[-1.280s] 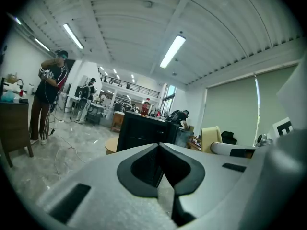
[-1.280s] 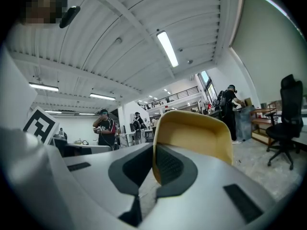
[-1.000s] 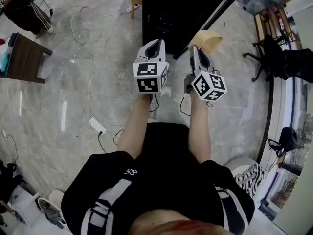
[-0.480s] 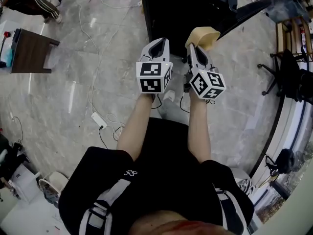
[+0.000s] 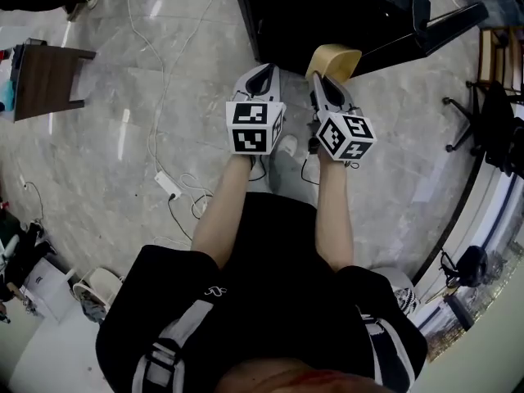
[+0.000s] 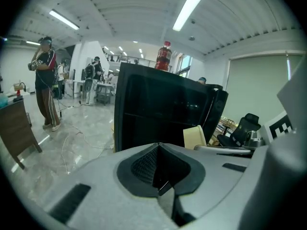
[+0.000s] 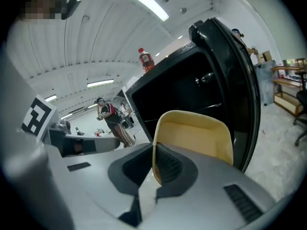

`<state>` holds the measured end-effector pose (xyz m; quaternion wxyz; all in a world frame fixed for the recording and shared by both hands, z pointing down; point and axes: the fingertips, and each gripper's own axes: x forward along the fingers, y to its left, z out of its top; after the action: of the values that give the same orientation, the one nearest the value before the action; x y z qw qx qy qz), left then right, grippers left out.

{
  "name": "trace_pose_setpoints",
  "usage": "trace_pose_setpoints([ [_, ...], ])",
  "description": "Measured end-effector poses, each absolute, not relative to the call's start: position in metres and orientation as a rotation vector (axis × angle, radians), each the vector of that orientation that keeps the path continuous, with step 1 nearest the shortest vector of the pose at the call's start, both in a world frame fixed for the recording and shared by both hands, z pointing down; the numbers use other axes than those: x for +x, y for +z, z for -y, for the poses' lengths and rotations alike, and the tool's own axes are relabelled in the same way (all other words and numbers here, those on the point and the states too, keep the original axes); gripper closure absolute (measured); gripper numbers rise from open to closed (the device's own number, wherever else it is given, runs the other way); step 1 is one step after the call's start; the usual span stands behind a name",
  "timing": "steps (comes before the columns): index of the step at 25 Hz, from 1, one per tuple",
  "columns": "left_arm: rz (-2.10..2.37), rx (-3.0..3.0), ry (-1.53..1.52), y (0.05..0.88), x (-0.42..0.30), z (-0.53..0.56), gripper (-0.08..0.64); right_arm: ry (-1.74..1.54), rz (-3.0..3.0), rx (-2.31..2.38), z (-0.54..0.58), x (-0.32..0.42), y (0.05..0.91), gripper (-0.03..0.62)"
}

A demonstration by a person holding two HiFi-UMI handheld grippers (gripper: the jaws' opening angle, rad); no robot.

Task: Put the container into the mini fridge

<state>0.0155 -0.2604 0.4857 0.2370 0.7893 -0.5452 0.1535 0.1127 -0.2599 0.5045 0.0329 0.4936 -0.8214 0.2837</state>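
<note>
Container (image 7: 194, 135): one; pale yellow, open-topped, rounded corners, plain walls. Clamped by one wall in the right gripper (image 7: 154, 171), at 12 o'clock of it, just before the open mini fridge (image 5: 311, 15) (one, black, door (image 5: 442, 27) swung toward 2 o'clock). Left gripper (image 6: 160, 177): jaws together, nothing between. Bottle (image 6: 164, 56): one, red, atop the fridge; label print too small to read.

The right gripper (image 5: 321, 80) carries a pale yellow plastic container (image 5: 334, 59) before the black mini fridge (image 5: 311, 15); the left gripper (image 5: 262, 72) is just beside.
</note>
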Motion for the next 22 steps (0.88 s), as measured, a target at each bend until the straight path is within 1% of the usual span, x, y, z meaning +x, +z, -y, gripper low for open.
trace_pose_setpoints([
  [8, 1.470, 2.111, 0.451, 0.511, -0.011, 0.296, 0.554, 0.794, 2.349, 1.356, 0.301, 0.099, 0.581, 0.575],
  [14, 1.434, 2.104, 0.485, 0.525, -0.026, 0.303, 0.554, 0.594, 2.226, 1.140, 0.340, 0.085, 0.639, 0.575],
  [22, 1.424, 2.081, 0.544, 0.534, -0.040, 0.298, 0.554, 0.378, 2.070, 0.943, 0.384, 0.085, 0.701, 0.575],
])
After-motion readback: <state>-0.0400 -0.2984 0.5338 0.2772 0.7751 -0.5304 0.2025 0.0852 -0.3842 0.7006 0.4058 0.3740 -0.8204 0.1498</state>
